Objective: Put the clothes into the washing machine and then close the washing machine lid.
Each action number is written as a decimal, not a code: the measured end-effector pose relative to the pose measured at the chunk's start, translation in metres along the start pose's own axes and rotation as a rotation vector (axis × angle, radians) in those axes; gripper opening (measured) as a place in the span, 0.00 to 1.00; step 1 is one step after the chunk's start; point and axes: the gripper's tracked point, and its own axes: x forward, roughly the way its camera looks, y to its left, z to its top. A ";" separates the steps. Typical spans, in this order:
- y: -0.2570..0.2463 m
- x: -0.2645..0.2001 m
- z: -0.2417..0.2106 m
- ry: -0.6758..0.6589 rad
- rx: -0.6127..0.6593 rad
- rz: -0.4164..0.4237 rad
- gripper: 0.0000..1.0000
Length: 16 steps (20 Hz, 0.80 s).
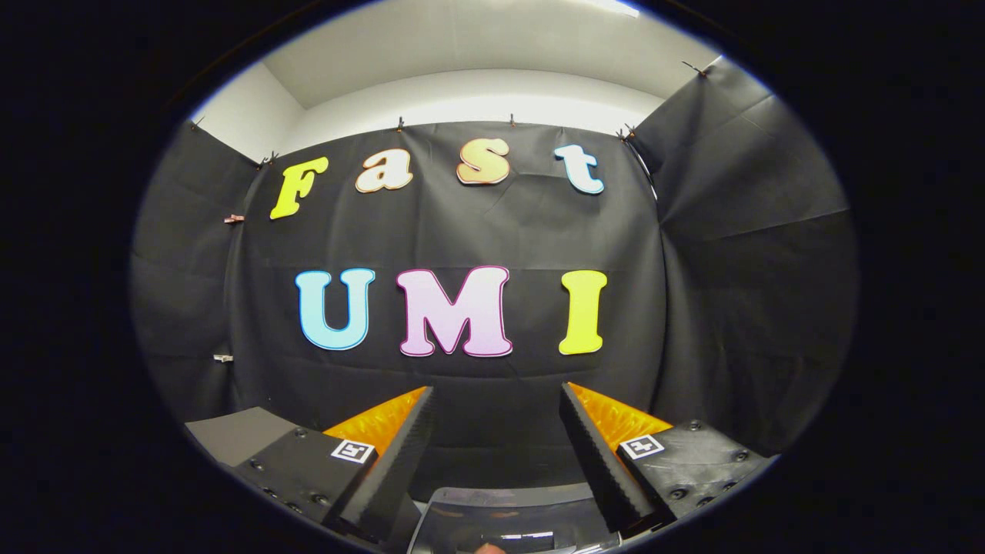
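Observation:
My gripper (496, 396) is held up facing the booth's black cloth wall, its two fingers spread wide apart with nothing between them. Low between the fingers, close under the gripper, a glossy dark panel with a pale rim (508, 512) shows; it looks like the top of the washing machine, but I cannot tell whether its lid is up or down. No clothes appear ahead of the fingers.
Black cloth walls (739, 308) close the booth ahead and on both sides, with white wall and ceiling above them. A flat grey surface (235, 435) lies just left of the left finger.

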 end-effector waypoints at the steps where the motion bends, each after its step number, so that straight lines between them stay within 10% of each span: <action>1: 0.001 0.000 -0.001 0.002 -0.001 0.002 1.00; 16: 0.004 -0.001 -0.003 0.005 0.006 0.005 1.00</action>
